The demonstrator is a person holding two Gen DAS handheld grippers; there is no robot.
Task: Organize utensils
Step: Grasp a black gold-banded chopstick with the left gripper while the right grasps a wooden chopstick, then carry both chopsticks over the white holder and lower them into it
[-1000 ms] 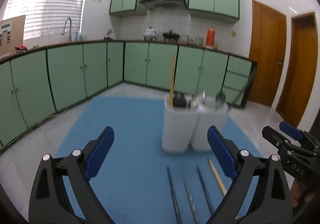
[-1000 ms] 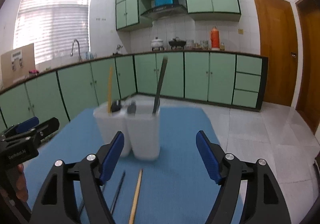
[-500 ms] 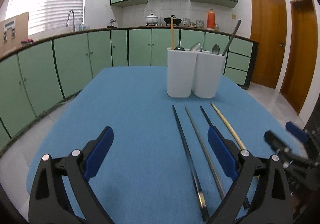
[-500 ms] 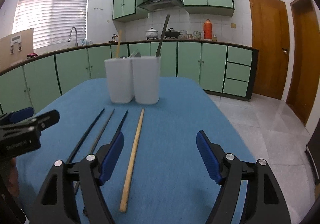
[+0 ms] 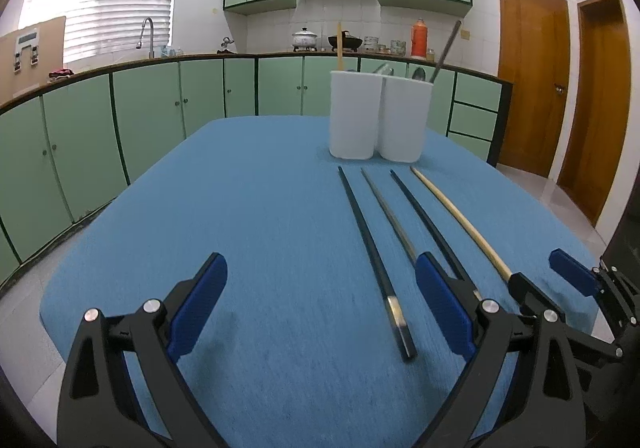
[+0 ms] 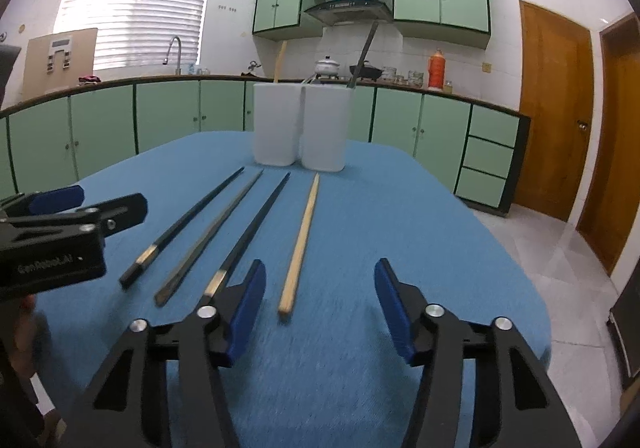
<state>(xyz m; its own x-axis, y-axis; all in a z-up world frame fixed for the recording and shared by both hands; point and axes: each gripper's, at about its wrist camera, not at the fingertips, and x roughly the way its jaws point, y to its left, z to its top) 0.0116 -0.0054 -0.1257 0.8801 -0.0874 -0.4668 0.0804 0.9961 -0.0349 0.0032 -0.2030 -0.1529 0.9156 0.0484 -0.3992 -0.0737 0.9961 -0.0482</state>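
Chopsticks: four long loose sticks [image 5: 400, 224] lie side by side just before the two white plastic holders [image 5: 380, 115]. Left gripper [image 5: 320, 312] and right gripper [image 6: 320, 312] both gape wide, holding nothing.

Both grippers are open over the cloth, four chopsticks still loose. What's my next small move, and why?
Probably lower the right gripper onto the wooden chopstick: its near end lies loose just ahead of the open jaws, and the white holders stand beyond it.

White lettering "GenRobot.AI" stands on the left gripper [image 6: 60, 207] body; nothing else legible.
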